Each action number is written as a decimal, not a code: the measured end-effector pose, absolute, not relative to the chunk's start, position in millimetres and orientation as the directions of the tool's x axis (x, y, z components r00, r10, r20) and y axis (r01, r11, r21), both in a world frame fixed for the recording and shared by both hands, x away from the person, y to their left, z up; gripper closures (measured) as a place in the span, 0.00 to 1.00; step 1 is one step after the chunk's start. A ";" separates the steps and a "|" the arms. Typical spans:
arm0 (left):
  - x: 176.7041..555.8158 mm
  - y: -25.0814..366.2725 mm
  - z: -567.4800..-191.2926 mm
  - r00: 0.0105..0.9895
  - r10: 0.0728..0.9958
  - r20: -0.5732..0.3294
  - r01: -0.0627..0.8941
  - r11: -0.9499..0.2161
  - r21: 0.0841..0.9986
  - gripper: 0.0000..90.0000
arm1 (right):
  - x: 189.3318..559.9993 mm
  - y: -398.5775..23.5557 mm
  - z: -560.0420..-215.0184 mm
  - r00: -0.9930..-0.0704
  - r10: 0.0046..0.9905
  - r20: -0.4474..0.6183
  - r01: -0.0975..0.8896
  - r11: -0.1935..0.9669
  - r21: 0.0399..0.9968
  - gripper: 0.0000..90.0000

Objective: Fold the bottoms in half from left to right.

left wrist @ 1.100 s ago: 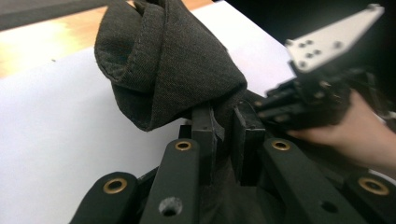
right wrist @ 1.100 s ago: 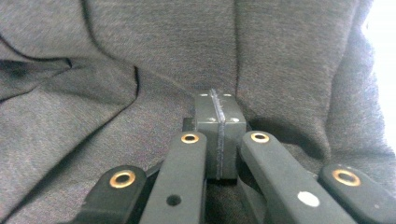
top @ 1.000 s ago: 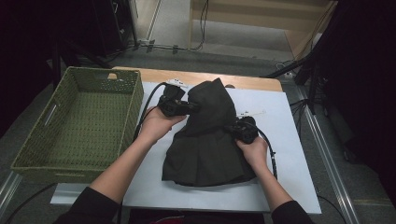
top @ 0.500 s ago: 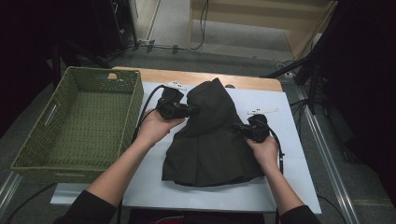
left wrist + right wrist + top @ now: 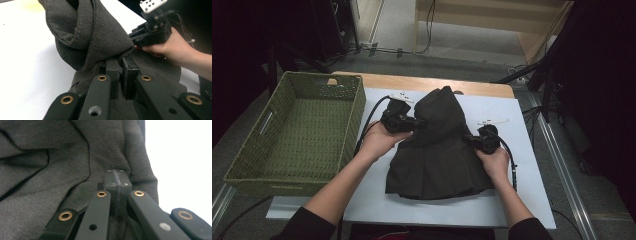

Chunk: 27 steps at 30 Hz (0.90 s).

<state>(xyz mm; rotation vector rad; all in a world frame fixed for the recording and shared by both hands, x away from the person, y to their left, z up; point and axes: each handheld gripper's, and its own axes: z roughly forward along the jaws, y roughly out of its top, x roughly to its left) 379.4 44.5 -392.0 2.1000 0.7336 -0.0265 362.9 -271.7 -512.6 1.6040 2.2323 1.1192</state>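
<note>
I am folding a dark grey cloth garment [image 5: 439, 150] that lies near the middle of the white board [image 5: 522, 200] on the wooden table [image 5: 422, 82], a bit toward the board's right edge and reaching almost to its near edge. I think the work is about half done: the far end is already bunched into a narrow rolled point near the far edge of the board, while the near end lies wide and flat with little pleats. The big green woven basket [image 5: 292, 135] sits off the left edge of the board with nothing in it, so I guess the garment goes in there once it is folded small. My left gripper [image 5: 119, 72] has just been closing, and now its jaws are almost together, pinching a thick fold of the garment at its left edge. My right gripper [image 5: 117, 182] is pressed together at the garment's right edge, and I think it pinches a thin bit of cloth, but I cannot be sure. I cannot tell what kind of garment it is. The rolled point hides what is folded inside it.
</note>
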 end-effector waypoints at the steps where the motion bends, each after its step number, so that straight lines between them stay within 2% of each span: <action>1: 377.6 44.3 -393.1 0.826 0.486 -0.286 0.512 -0.434 0.742 0.97 | 362.9 -272.3 -513.4 -0.405 0.871 0.278 0.741 0.134 0.658 0.98; 10: 366.1 43.8 -397.2 0.848 0.446 -0.287 0.492 -0.460 0.739 0.97 | 360.2 -270.3 -510.5 -0.401 0.881 0.250 0.736 0.148 0.660 0.97; 19: 350.1 48.5 -403.5 0.864 0.420 -0.276 0.470 -0.479 0.742 0.97 | 348.8 -279.7 -487.2 -0.409 0.878 0.249 0.701 0.127 0.702 0.86; 22: 345.5 50.1 -405.5 0.867 0.414 -0.276 0.467 -0.486 0.739 0.97 | 342.0 -286.2 -481.2 -0.407 0.884 0.229 0.688 0.132 0.714 0.86; 27: 334.9 53.1 -411.8 0.873 0.405 -0.271 0.459 -0.497 0.737 0.97 | 338.4 -294.6 -484.7 -0.396 0.888 0.233 0.699 0.128 0.703 0.81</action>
